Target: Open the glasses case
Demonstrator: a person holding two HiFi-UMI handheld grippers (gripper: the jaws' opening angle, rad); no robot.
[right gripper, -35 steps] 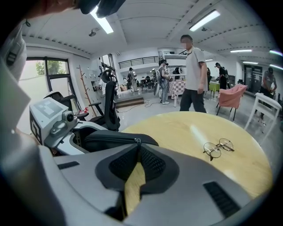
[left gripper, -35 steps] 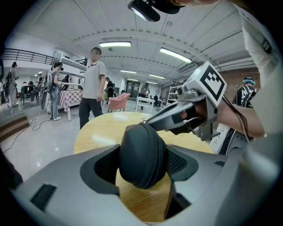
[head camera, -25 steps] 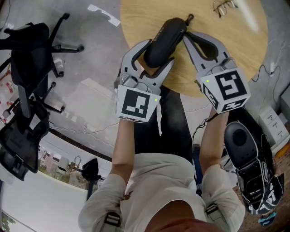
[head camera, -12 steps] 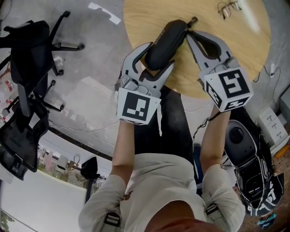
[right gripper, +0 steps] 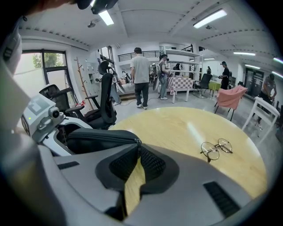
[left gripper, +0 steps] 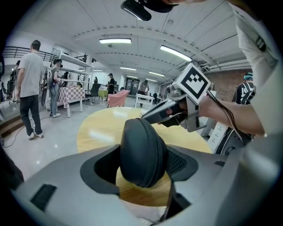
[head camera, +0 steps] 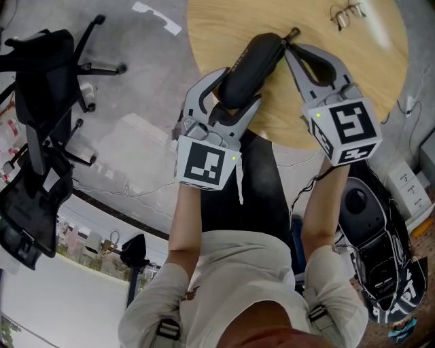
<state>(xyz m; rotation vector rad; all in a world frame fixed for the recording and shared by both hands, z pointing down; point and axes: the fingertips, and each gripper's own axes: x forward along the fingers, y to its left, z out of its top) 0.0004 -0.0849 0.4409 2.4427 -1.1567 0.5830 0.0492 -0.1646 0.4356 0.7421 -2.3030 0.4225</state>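
A black zippered glasses case (head camera: 250,66) lies at the near edge of the round wooden table (head camera: 370,64). My left gripper (head camera: 242,85) is shut on the case's near end, one jaw on each long side; the left gripper view shows the case (left gripper: 143,150) filling the gap between the pads. My right gripper (head camera: 293,33) comes in from the right with its tips shut at the case's far end. In the right gripper view its jaws (right gripper: 138,150) pinch the zipper pull (right gripper: 138,142) at the end of the closed zipper. The lid is down.
Wire-rimmed glasses (head camera: 343,13) (right gripper: 216,149) lie on the table beyond the case. A black office chair (head camera: 41,102) stands at the left. A black and white machine (head camera: 374,238) and a power strip (head camera: 410,190) sit on the floor at the right. People stand far off.
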